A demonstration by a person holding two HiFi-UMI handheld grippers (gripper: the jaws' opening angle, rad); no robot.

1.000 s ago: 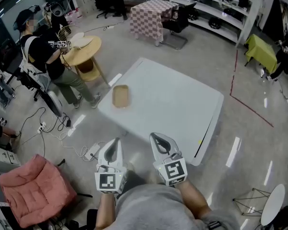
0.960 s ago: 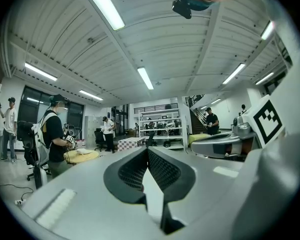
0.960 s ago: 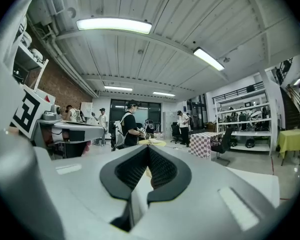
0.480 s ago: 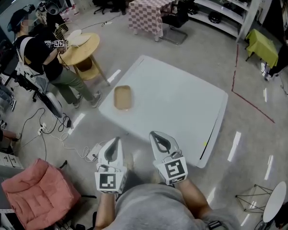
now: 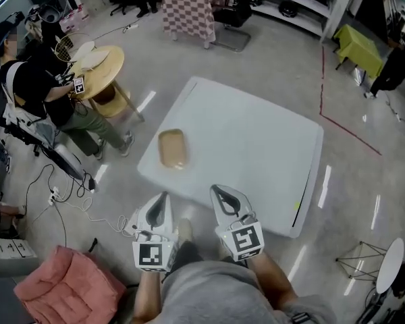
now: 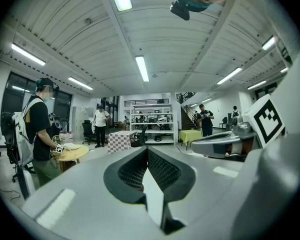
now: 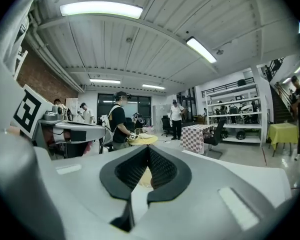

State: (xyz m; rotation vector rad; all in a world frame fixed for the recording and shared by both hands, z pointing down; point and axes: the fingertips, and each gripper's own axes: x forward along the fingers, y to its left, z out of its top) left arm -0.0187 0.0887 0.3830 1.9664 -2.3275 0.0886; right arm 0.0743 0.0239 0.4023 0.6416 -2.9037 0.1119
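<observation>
The left gripper (image 5: 160, 204) and right gripper (image 5: 219, 196) are held closed and empty, short of the white table (image 5: 256, 147); the tan tray (image 5: 172, 148) lies well ahead of the jaws; an approach is judged in hand; any grasp would call for parted jaws.

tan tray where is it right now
In the head view, the tan rounded tray lies on the white square table, near its left edge, ahead of the left gripper and apart from it.

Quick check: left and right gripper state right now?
Left gripper: shut, holding nothing.
Right gripper: shut, holding nothing.
</observation>
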